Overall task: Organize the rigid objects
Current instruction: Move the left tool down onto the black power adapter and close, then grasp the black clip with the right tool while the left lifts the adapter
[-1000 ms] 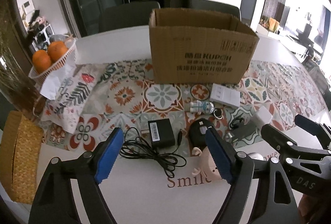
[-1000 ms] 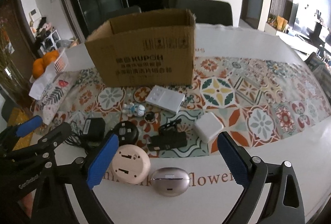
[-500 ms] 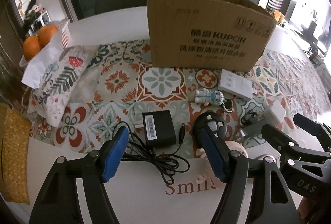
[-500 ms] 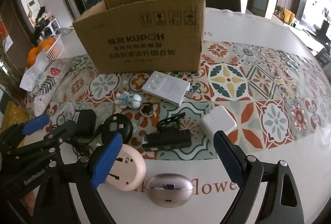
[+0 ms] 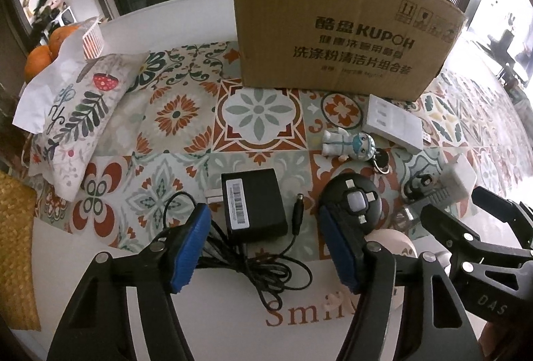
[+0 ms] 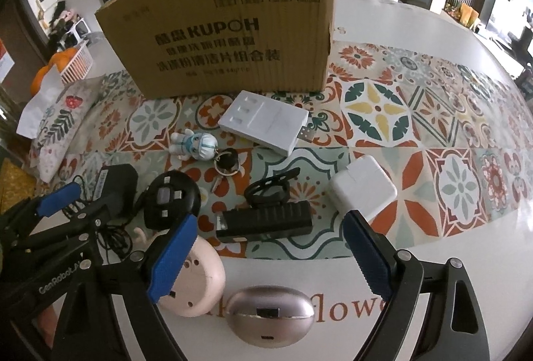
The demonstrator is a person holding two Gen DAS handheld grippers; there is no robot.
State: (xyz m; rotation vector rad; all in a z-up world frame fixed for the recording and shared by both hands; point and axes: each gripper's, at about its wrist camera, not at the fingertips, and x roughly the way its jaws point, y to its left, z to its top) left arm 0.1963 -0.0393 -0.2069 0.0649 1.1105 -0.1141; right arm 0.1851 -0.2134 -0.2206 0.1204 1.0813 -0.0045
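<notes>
Surface (image 6: 416, 27): white, with a patterned tile-print runner (image 5: 260, 114) across it. Largest item is the cardboard box (image 5: 333, 27), upright at the far middle of the runner, printed side toward the cameras. A leaf-print cushion (image 5: 76, 117) lies at the far left, with a white basket of oranges (image 5: 60, 37) behind it.

Near of the box, on the runner: a flat white power strip (image 6: 266, 124), just right of a small astronaut figure keychain (image 6: 196, 144). Nearer and to the right, a white square charger (image 6: 363, 187). Left of it a long black ribbed device (image 6: 266, 222) with a looped strap. Further left, a round black plug adapter (image 5: 353, 204), then a black power brick (image 5: 253, 201) with its cable (image 5: 260, 264) heaped on the bare white edge.

On the near white edge: a pink round gadget (image 6: 196, 284) and, just right of it, a metallic oval case (image 6: 269, 317).

Left hand-held gripper (image 5: 263, 247): jaws have just been closing, about half apart, empty; power brick and cable lie between and below the blue pads, untouched.

Right hand-held gripper (image 6: 269, 261): jaws wide apart, holding nothing; the oval case sits between them, and the left pad overlaps the pink gadget in view.
</notes>
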